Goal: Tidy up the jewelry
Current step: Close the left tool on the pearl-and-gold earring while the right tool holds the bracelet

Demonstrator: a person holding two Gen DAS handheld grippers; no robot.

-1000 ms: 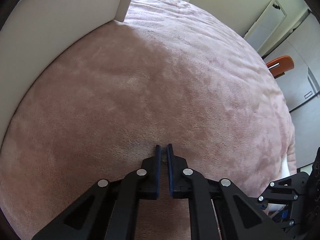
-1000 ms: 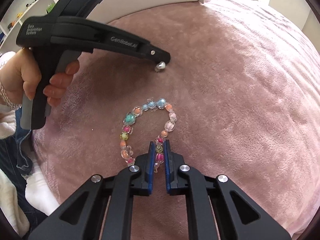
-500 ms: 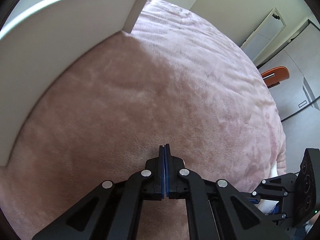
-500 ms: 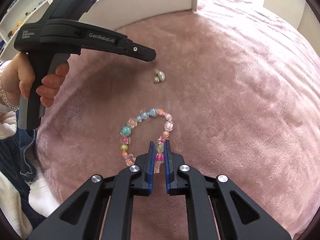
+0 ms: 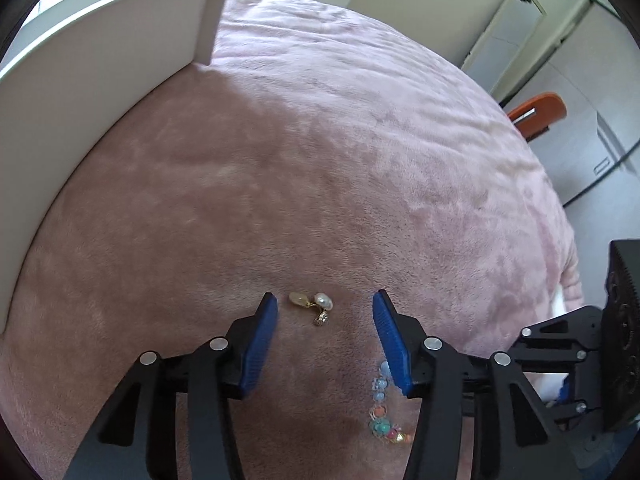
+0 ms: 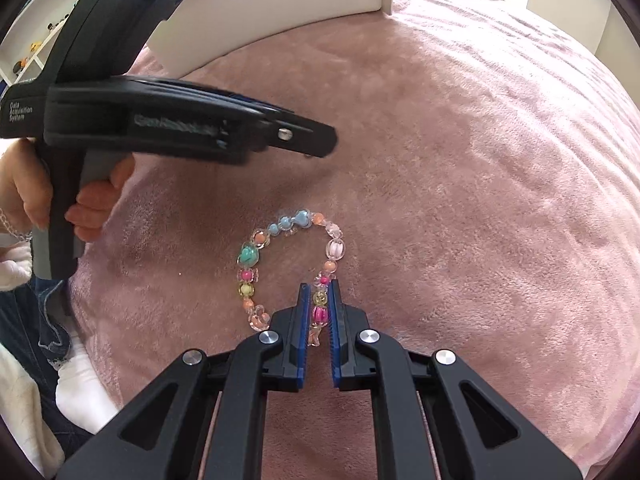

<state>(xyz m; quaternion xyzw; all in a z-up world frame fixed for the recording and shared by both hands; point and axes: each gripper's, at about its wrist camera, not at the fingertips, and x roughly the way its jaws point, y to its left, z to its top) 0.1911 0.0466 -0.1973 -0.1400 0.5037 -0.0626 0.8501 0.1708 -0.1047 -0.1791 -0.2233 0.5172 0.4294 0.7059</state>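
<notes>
Two black grippers work over a plush pink blanket [image 5: 360, 160].

Left wrist view: the left gripper [image 5: 324, 308] is spread wide, its blue pads either side of a small gold-and-pearl earring [image 5: 314, 303] lying on the blanket untouched.
Right wrist view: the right gripper [image 6: 319, 300] is clenched on a multicoloured beaded bracelet [image 6: 280, 256], whose loop rests on the blanket ahead of it.

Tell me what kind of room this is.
Most likely a bedroom. The jewelry lies on a wide pink plush blanket like a bedspread, a white board edges it like a bed frame, and white cabinet doors stand behind.
</notes>
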